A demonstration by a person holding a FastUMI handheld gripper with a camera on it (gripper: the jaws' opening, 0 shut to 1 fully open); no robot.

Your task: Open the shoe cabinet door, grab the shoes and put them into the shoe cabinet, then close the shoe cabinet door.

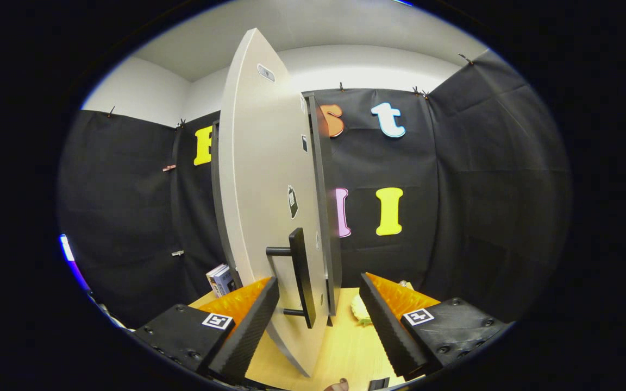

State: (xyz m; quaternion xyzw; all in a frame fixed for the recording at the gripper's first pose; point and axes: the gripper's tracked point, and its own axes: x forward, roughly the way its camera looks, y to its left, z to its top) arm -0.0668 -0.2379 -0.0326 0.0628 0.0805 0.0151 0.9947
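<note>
The gripper (318, 320) has its fingers spread wide, with the shoe cabinet door (264, 217) standing edge-on between them and touching neither. The door's dark bar handle (301, 277) sits just ahead of the fingertips, nearer the left finger. A small box (220, 279) stands beyond the left finger, on the wooden table (340, 353).

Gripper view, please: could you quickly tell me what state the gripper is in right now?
Gripper: open, holding nothing; the cabinet door and its handle stand between the jaws, untouched.

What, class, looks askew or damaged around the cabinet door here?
Nothing stands out. The door stands ajar, edge-on, its handle straight and intact between the open gripper's fingers, neither touching it. The table shows no spill.
</note>
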